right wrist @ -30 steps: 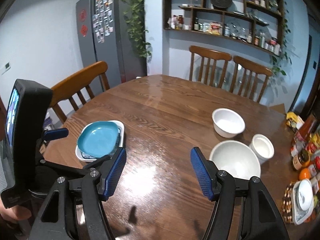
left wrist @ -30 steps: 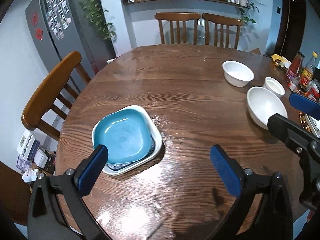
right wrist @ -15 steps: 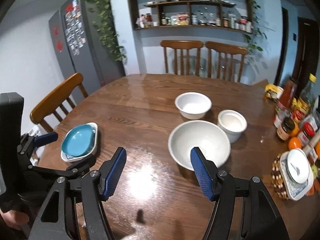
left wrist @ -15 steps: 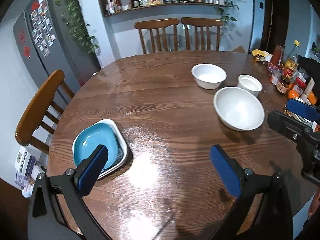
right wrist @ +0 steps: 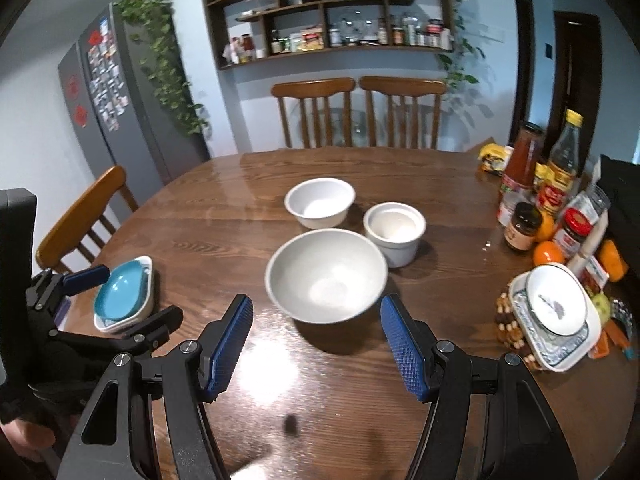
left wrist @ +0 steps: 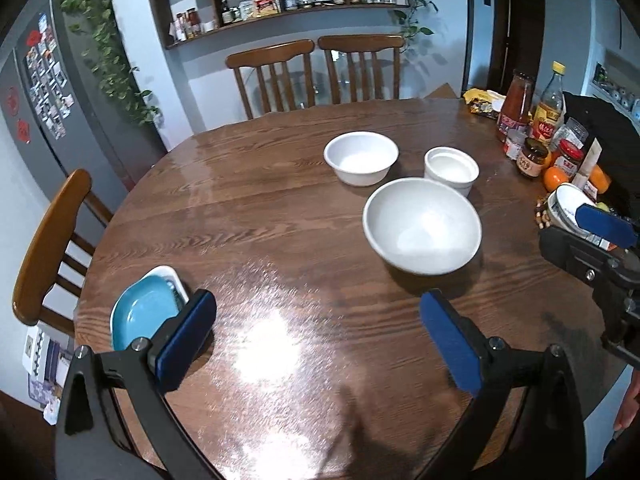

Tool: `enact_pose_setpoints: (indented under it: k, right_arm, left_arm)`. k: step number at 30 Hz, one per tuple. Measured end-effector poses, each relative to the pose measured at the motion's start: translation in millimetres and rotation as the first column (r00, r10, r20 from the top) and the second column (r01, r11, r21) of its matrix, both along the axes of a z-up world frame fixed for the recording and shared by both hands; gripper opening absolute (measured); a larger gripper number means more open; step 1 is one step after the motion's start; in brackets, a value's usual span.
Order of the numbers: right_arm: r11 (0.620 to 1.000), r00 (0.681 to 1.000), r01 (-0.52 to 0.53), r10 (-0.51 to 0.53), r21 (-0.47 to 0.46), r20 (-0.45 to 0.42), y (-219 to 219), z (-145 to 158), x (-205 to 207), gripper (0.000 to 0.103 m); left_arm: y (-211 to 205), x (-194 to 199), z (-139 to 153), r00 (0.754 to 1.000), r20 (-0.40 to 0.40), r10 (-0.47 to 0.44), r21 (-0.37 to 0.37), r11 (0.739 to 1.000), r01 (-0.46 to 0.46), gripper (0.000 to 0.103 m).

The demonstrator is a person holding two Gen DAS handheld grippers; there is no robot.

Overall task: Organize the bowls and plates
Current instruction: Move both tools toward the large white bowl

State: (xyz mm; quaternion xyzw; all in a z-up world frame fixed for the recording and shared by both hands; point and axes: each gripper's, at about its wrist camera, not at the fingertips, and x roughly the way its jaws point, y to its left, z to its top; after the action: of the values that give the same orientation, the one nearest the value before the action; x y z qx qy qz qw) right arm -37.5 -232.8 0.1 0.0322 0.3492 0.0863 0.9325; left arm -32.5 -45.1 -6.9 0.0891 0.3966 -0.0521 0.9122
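The round wooden table [right wrist: 224, 224] carried everything, and the sorting looked partly done. The plates were already gathered: a blue square plate [right wrist: 118, 290] sat stacked in a white square dish [right wrist: 146, 292] at the table's left edge, with at least one more patterned plate showing between them. The bowls, by the look of it, were still to be dealt with. The large white bowl [right wrist: 326, 276] stood loose near the middle of the table, the medium white bowl [right wrist: 320, 202] behind it toward the far edge, and the small straight-sided white bowl [right wrist: 394, 228] just beside both, none nested. The right gripper [right wrist: 316, 344] hung over the near edge with its jaws spread and empty, lined up on the large bowl. The left gripper [left wrist: 316, 336] was likewise spread wide, holding nothing, between the plate stack and the large bowl. Nesting the three bowls seemed the main work left.
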Motion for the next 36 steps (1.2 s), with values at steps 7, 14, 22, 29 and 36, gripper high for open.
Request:
enact_pose_setpoints:
  k: [7,14,22,29,36]
  right_arm:
    - [0.998,0.998,0.055,-0.055,0.006,0.001,-27.0,7.0,11.0,0.067]
    - [0.998,0.998,0.067,-0.067,0.004,-0.015,-40.9,9.3,36.2,0.067]
    - [0.997,0.995,0.072,-0.07,0.02,-0.065,-49.6,-3.6,67.5,0.067]
    - [0.996,0.989,0.083,-0.077,0.039,-0.129,-57.3,-24.3,87.3,0.067]
    - [0.995,0.979,0.083,-0.071,0.056,-0.19,-58.7,-45.9,107.7,0.067]
  left_arm:
    - [-15.7,27.0,11.5,1.0,0.016,-0.011,0.002,1.0,0.011,0.102]
    - [-31.7,51.6,13.8,0.999,0.031,-0.016,0.009,1.0,0.015,0.102]
    - [-48.2,72.2,-3.1,0.999,0.0,-0.035,0.013,0.999,0.035,0.102]
    - [-53.7,91.7,-25.4,0.998,-0.057,-0.034,0.025,0.999,0.036,0.102]
    - [-54.0,108.7,-47.1,0.993,-0.111,-0.024,0.036,0.999,0.028,0.102]
